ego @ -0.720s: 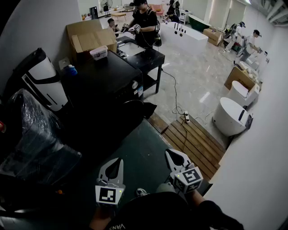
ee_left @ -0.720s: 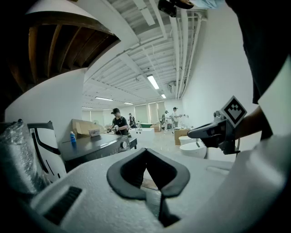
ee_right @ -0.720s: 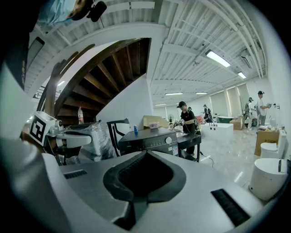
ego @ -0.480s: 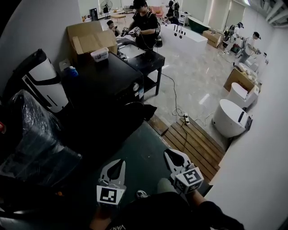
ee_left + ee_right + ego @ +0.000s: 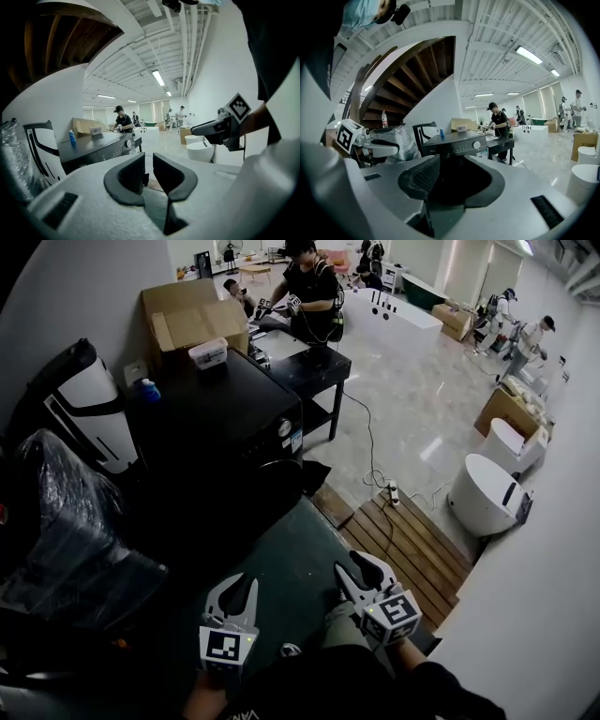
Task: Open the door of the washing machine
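The black washing machine (image 5: 220, 418) stands ahead of me at centre left, with a round knob (image 5: 281, 427) on its panel and its dark round door (image 5: 272, 486) facing me on the front. It also shows as the washing machine (image 5: 96, 144) in the left gripper view and the washing machine (image 5: 459, 139) in the right gripper view. Both grippers hang low, well short of the machine. My left gripper (image 5: 234, 593) (image 5: 149, 161) is shut with nothing in it. My right gripper (image 5: 356, 570) (image 5: 459, 174) is open and empty.
A cardboard box (image 5: 192, 320), a white tub (image 5: 207, 352) and a blue bottle (image 5: 147, 387) sit on or behind the machine. A plastic-wrapped bulk (image 5: 66, 521) is at left. At right are a black side table (image 5: 314, 367), a person (image 5: 309, 282), a slatted wooden platform (image 5: 403, 540) and a cable (image 5: 370, 442).
The view has shifted slightly. Both grippers stay in about the same place and their jaws look the same.
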`<state>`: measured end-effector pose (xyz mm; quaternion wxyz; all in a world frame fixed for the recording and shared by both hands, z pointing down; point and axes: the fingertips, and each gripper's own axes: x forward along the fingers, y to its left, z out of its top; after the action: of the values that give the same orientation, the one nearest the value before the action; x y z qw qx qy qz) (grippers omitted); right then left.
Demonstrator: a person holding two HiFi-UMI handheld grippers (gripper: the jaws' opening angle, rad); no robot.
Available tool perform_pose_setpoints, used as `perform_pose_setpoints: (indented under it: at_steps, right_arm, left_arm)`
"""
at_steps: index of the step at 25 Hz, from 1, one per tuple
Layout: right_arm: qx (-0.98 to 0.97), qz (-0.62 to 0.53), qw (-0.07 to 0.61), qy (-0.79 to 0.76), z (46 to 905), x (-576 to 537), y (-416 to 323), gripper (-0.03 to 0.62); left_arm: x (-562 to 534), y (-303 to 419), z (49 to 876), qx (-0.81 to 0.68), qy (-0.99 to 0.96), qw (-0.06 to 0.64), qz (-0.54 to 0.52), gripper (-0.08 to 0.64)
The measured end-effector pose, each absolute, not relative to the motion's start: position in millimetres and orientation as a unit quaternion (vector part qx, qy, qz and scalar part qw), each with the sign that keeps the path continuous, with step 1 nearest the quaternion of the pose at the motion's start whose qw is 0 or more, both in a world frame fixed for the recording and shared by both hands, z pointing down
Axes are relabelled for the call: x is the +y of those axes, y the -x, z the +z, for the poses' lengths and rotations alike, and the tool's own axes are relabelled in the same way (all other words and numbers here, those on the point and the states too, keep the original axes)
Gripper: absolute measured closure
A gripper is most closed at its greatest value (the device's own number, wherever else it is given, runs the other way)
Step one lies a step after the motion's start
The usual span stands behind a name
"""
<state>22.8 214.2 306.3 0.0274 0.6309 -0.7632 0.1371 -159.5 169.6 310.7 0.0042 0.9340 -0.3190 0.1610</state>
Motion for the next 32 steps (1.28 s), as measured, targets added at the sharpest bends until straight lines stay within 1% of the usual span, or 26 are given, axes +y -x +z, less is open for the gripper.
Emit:
perform_pose_setpoints:
  at_steps: [2, 13, 21, 24, 26, 32]
  right_arm:
    - [-0.769, 0.138, 0.034, -0.623, 308.8, 195.8, -36.8, 0.426]
    - [-0.832, 0.126, 0.114, -0.527, 337.4, 64.7, -120.2, 0.406]
    - [-0.866, 0.127, 0.156, -0.457, 372.2, -28.9, -172.1, 0.383]
    - [-0.875, 0.127, 0.172, -0.434, 392.9, -58.1, -181.4, 0.377]
    - [-0.881, 0.127, 0.18, -0.419, 407.2, -75.3, -185.4, 0.376]
    - [-0.892, 0.128, 0.206, -0.382, 456.3, -122.8, -189.4, 0.37]
  left_arm:
    - [156.0, 147.0, 314.9, -0.322, -0.931, 0.003, 0.17, 0.49]
    - [53.6, 64.3, 339.8, -0.396, -0.896, 0.029, 0.202, 0.409]
    - [-23.8, 18.0, 376.9, -0.45, -0.859, 0.037, 0.241, 0.4]
    - [-56.8, 5.2, 387.6, -0.466, -0.852, 0.02, 0.239, 0.4]
    - [-75.2, 0.8, 402.0, -0.47, -0.844, 0.009, 0.257, 0.399]
    - [-125.5, -9.1, 450.5, -0.478, -0.823, 0.01, 0.308, 0.394]
